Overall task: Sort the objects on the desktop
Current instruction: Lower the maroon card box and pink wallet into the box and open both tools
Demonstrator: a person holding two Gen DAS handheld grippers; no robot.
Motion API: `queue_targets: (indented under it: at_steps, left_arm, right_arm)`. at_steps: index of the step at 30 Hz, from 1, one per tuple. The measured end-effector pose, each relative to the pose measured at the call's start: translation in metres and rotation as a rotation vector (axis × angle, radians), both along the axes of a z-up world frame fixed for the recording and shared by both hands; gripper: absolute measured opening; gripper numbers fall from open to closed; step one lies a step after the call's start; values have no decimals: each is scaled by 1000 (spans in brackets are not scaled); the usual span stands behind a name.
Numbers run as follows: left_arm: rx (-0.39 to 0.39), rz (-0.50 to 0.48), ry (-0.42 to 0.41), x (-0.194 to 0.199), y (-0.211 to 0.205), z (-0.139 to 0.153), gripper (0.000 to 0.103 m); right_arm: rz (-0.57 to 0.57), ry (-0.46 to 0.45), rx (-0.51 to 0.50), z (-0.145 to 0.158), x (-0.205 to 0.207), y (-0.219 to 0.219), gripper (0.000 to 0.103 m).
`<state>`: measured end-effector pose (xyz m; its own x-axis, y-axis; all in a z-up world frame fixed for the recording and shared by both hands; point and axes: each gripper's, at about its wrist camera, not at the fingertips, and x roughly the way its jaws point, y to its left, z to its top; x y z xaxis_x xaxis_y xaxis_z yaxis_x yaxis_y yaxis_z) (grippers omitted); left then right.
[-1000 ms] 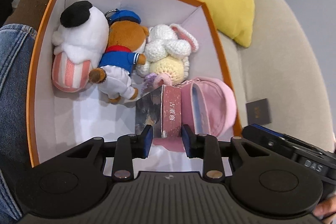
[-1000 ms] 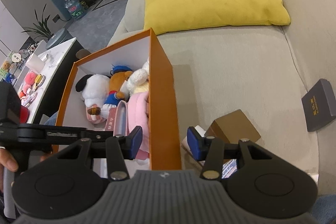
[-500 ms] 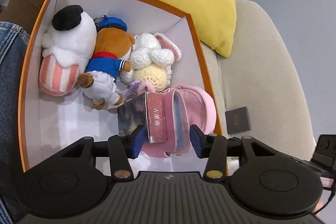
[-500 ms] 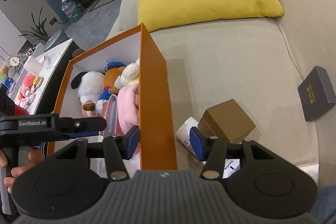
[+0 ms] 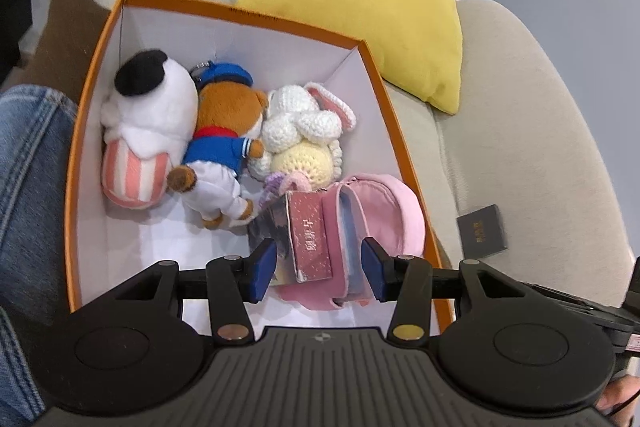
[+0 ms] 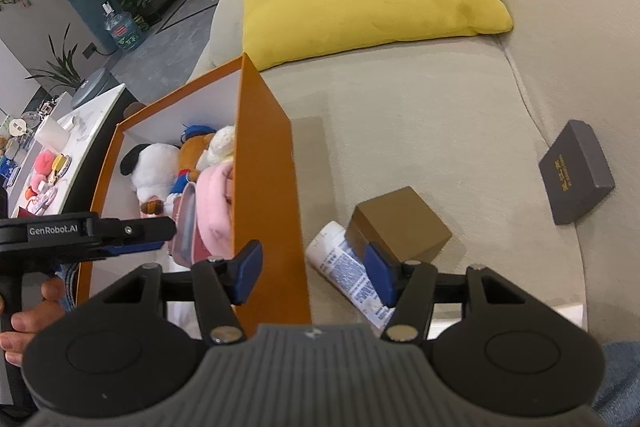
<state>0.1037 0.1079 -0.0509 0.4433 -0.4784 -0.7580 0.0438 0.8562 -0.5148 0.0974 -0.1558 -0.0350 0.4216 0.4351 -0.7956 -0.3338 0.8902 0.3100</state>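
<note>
Left gripper (image 5: 319, 269) held wide apart over the orange box (image 5: 404, 155); right gripper (image 6: 314, 273) likewise apart and empty, astride the box wall.

A small red carton (image 5: 310, 233) is seen released inside the box, propped on edge against a pink pouch (image 5: 384, 215), with three plush toys (image 5: 216, 147) packed at the far end. Outside, on the sofa (image 6: 420, 107), a brown cube box (image 6: 400, 223), a white printed tube (image 6: 348, 271) touching it, and a dark flat case (image 6: 576, 173) well apart are left unsorted. Risks are judged as follows: the propped carton may be tipped if brushed by the left gripper on withdrawal; the thin box wall, lying between the right gripper's fingers, may be snagged and the box dragged; the tube, being round and wedged under the cube, may roll or be knocked aside if the cube is taken first.
</note>
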Motion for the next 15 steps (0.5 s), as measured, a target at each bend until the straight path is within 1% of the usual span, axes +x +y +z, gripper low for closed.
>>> queue_targets:
  at_steps: [6,10,15]
  left_arm:
    - [58,11,-38,-2,-6,12,53]
    - [108,0,-71,-4,-13,23,53]
    - [151,-2,-88,-3,-20,30,53]
  right_arm:
    - [-12,-16,-18,1,-2,-14,59]
    - [-22,-25,-41,0,1,-26,59]
    - [-33,-25,-64,-4,0,-41,59]
